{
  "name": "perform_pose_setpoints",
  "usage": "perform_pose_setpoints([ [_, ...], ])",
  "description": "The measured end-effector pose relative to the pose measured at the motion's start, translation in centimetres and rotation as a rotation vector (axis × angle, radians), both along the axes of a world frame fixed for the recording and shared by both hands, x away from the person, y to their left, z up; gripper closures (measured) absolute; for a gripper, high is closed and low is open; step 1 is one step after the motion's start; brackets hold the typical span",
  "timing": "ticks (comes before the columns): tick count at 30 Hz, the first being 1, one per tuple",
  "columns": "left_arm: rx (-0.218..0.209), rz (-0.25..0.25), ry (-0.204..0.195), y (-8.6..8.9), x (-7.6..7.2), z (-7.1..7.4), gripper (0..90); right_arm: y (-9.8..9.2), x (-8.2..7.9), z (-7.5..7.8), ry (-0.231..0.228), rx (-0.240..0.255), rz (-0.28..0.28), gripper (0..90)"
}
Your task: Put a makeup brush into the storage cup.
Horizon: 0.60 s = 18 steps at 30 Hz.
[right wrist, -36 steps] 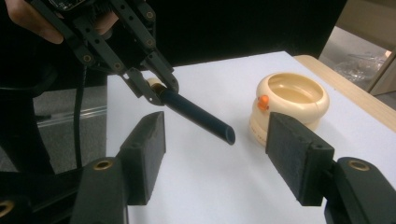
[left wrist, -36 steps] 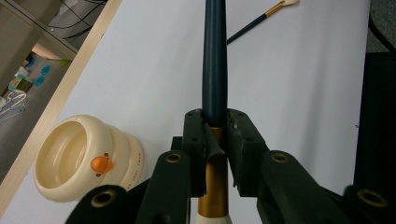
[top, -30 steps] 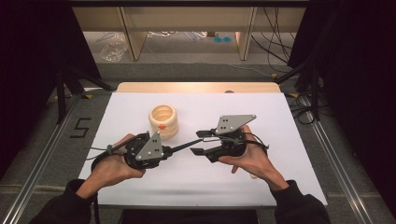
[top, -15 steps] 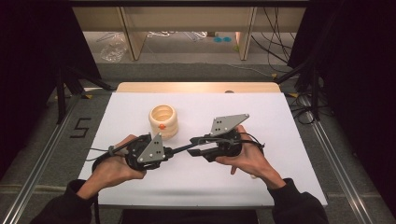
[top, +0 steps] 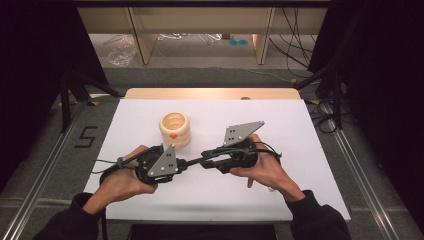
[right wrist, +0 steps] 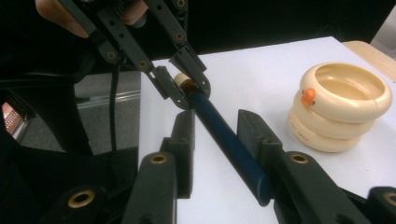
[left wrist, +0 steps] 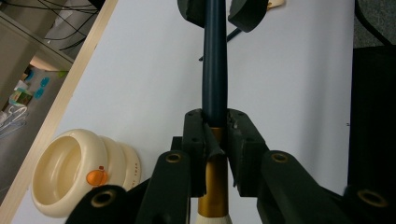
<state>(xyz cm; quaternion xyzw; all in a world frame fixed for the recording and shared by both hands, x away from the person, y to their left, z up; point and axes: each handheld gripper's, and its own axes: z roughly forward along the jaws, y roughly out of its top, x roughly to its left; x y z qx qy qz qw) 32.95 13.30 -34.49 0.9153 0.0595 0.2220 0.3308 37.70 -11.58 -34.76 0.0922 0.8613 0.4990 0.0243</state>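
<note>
Left gripper is clamped on the gold-collared end of a dark blue pen, held above the white table. Right gripper has just been closing; its jaws flank the pen's far end, one pad touching, a gap at the other. High view shows both hands level; gripper views show the stacked cream rings beside them.

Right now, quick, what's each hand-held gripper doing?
Left hand-held gripper: shut on the dark blue pen near its gold band.
Right hand-held gripper: jaws have just been closing around the pen's other end; pads not yet pressing, so open.
</note>
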Motion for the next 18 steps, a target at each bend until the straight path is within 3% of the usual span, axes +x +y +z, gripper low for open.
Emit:
perform_pose_setpoints([
  [18, -0.009, -0.002, 0.005, -0.16, -0.25, 0.03, 78.3, 0.29, 0.12, -0.07, 0.042, -0.005, 0.012, 74.6],
])
